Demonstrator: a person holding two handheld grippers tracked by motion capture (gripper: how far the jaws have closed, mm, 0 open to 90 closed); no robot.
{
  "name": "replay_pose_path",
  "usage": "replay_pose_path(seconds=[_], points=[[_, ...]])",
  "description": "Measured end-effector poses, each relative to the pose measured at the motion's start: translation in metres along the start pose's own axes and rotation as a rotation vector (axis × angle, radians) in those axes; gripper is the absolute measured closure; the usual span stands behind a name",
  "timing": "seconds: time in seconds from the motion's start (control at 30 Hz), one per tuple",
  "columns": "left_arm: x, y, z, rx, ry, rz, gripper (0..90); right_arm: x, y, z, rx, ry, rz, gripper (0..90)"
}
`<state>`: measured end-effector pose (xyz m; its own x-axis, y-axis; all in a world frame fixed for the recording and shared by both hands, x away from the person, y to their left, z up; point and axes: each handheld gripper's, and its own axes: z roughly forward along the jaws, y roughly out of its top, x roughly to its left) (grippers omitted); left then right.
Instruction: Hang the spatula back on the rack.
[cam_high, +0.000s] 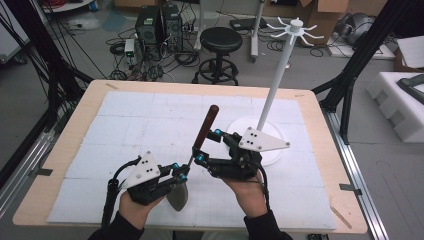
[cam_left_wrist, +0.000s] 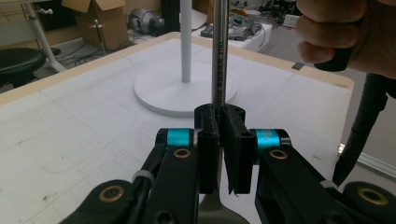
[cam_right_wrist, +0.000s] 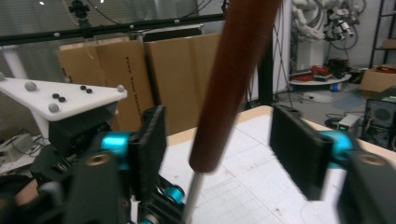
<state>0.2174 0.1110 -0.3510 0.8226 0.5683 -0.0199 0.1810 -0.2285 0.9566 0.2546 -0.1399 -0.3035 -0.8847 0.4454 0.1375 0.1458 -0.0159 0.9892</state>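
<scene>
Spatula (cam_high: 200, 145) is standing tilted at the lower middle of the high view, its dark metal blade (cam_high: 178, 196) hanging low at the near edge of the worktop (cam_high: 90, 107) and its brown wooden handle (cam_high: 206, 126) pointing up toward the centre of the frame. At the lower left of that view, the left gripper (cam_high: 181, 172) is reaching in from a hand (cam_high: 134, 205) at the bottom edge, and its jaws are closing tight on the thin metal shaft just above the blade. In the left gripper view the shaft (cam_left_wrist: 218, 56) is rising straight up from between the two black pads (cam_left_wrist: 236, 149), which are pressing together around it, with the blade's top showing beneath them at the bottom edge.

Just to the right, the right gripper (cam_high: 207, 145) is coming in from the other hand (cam_high: 250, 192), its jaws standing wide apart on either side of the handle. In the right gripper view the handle (cam_right_wrist: 233, 84) is crossing the middle of the frame between the two pads, touching neither, so these jaws are holding nothing.

Further right and toward the top of the high view, a white stand (cam_high: 277, 75) is rising from a round base (cam_high: 272, 152) on the worktop, with thin hooks spreading from its top.
</scene>
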Motion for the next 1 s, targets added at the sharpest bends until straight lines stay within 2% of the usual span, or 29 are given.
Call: replay_pose_path(seconds=[0.2,0.23,0.3,0.37,0.5,0.57,0.7,0.77,0.8,0.9,1.0], points=[[-0.005,0.0,0.001,-0.007,-0.007,0.011,84.0,0.002,0.005,-0.001,-0.01,0.011,0.002,66.2],[-0.005,0.0,0.0,-0.003,-0.008,0.016,84.0,0.002,0.005,-0.001,-0.004,0.016,0.02,68.8],[-0.005,0.0,0.0,-0.011,-0.008,0.011,84.0,0.0,0.005,-0.001,-0.005,0.037,0.067,70.7],[-0.006,0.0,0.0,-0.015,-0.011,0.012,84.0,0.0,0.006,-0.001,-0.009,0.057,0.09,71.8],[-0.007,0.0,-0.002,-0.031,-0.029,0.013,83.9,0.003,0.008,-0.001,-0.017,0.094,0.093,73.1],[-0.007,0.0,-0.002,-0.048,-0.045,0.015,83.8,0.005,0.01,-0.001,-0.024,0.104,0.08,73.3],[-0.005,0.001,-0.004,-0.069,-0.097,0.014,81.3,0.01,0.015,-0.001,-0.029,0.127,0.056,73.5],[-0.003,0.001,-0.003,-0.073,-0.149,-0.008,69.4,0.012,0.017,-0.001,-0.026,0.139,0.039,73.5],[-0.003,0.001,-0.003,-0.072,-0.159,-0.004,66.2,0.013,0.019,-0.001,-0.023,0.15,0.036,73.5],[-0.002,0.0,-0.004,-0.059,-0.2,0.001,62.3,0.012,0.022,-0.001,-0.016,0.189,0.045,73.5],[0.001,0.0,-0.005,-0.048,-0.253,-0.006,62.8,0.008,0.023,-0.002,-0.013,0.245,0.063,73.4]])
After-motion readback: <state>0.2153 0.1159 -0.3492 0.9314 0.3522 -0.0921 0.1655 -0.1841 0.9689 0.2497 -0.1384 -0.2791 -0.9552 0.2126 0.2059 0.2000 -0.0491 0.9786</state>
